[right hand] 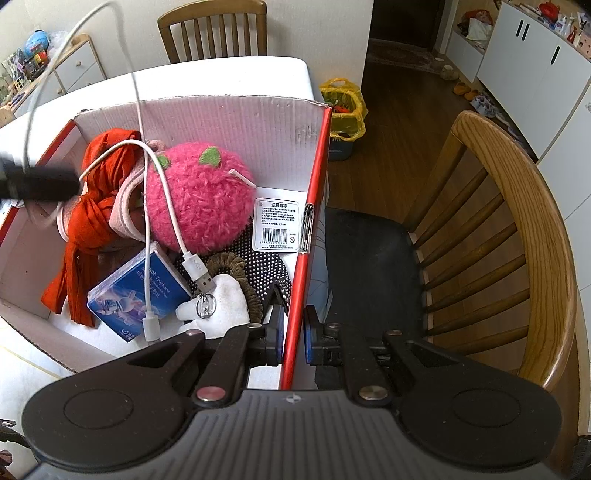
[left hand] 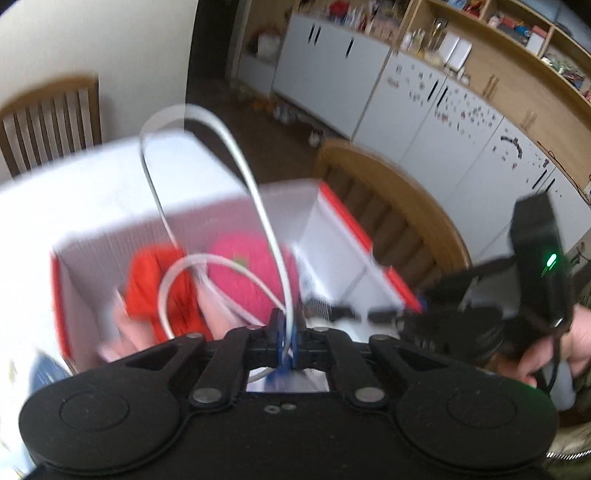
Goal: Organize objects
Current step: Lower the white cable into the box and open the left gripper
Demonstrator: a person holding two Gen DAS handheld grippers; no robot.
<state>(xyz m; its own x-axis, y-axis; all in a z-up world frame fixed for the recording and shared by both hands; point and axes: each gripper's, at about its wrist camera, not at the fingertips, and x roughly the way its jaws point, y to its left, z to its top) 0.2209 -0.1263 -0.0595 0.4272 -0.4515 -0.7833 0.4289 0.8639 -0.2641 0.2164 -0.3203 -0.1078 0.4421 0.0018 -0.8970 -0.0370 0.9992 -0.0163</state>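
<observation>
A white cardboard box with red outer walls (right hand: 236, 110) stands on a white table. In it lie a pink fuzzy hat (right hand: 199, 199), a red scarf (right hand: 92, 218), a blue packet (right hand: 129, 291), a dotted glove (right hand: 262, 258) and a white plush (right hand: 221, 299). My left gripper (left hand: 286, 332) is shut on a white USB cable (left hand: 236, 155) and holds it over the box; the cable's loops and plugs (right hand: 199, 273) hang into the box. My right gripper (right hand: 293, 332) straddles the box's right wall (right hand: 306, 258), jaws slightly apart around it.
A wooden chair with a dark seat (right hand: 498, 236) stands right of the box. Another chair (right hand: 214, 29) stands behind the table. A yellow bag in a bin (right hand: 343, 107) sits on the floor. White cabinets (left hand: 406, 110) line the far wall.
</observation>
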